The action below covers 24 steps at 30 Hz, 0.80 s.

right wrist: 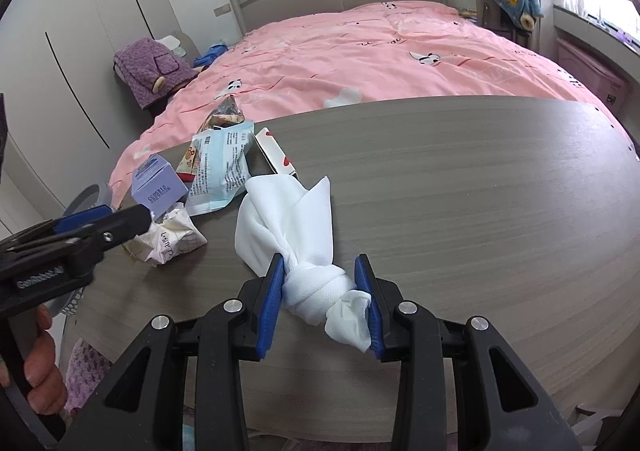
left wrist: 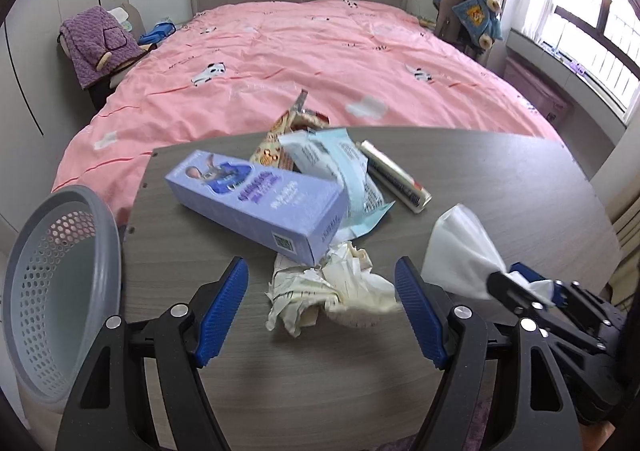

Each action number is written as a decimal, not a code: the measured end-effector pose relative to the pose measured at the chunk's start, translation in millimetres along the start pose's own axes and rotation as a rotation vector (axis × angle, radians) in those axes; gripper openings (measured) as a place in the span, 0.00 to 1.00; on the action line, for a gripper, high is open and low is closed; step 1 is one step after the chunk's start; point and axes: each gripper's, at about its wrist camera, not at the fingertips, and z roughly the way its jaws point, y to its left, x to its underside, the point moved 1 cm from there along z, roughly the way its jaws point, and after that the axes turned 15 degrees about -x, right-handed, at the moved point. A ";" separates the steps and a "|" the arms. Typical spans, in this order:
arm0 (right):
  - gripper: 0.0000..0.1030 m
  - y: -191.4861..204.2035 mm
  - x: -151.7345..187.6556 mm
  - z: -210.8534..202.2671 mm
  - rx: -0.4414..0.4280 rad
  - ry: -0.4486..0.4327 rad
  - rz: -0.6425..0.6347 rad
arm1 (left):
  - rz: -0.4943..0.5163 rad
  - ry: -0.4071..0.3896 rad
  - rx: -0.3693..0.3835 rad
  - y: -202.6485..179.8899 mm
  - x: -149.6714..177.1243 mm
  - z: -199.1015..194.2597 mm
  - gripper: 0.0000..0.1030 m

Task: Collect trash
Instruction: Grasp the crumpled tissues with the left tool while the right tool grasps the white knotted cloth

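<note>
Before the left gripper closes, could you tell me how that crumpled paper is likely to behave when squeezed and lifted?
The crumpled paper looks light and loose, so it should probably compress between the open left gripper. Its creased folds suggest it may spring back or shed a flap. Lying against the purple box, it might nudge that box.

Your right side of the table [right wrist: 460, 191] lies bare and passable; on your left, the purple box [left wrist: 256, 207], wrappers [left wrist: 340, 167] and crumpled paper [left wrist: 332, 287] crowd it, with the basket [left wrist: 56, 291] beside its edge

Basket [left wrist: 60, 291] left of table [left wrist: 480, 179], bed [left wrist: 320, 63] behind
</note>
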 end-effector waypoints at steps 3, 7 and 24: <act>0.34 -0.8 0.8 -1.3 -0.003 -0.005 0.007 | -0.008 0.021 0.001 -0.9 2.7 9.7 0.70; 0.34 0.2 0.6 -1.0 -0.010 -0.009 0.011 | -0.013 0.033 -0.005 -0.6 6.8 17.0 0.70; 0.34 8.2 0.1 -7.8 -0.031 -0.022 0.005 | -0.006 0.057 0.033 9.7 23.7 17.5 0.37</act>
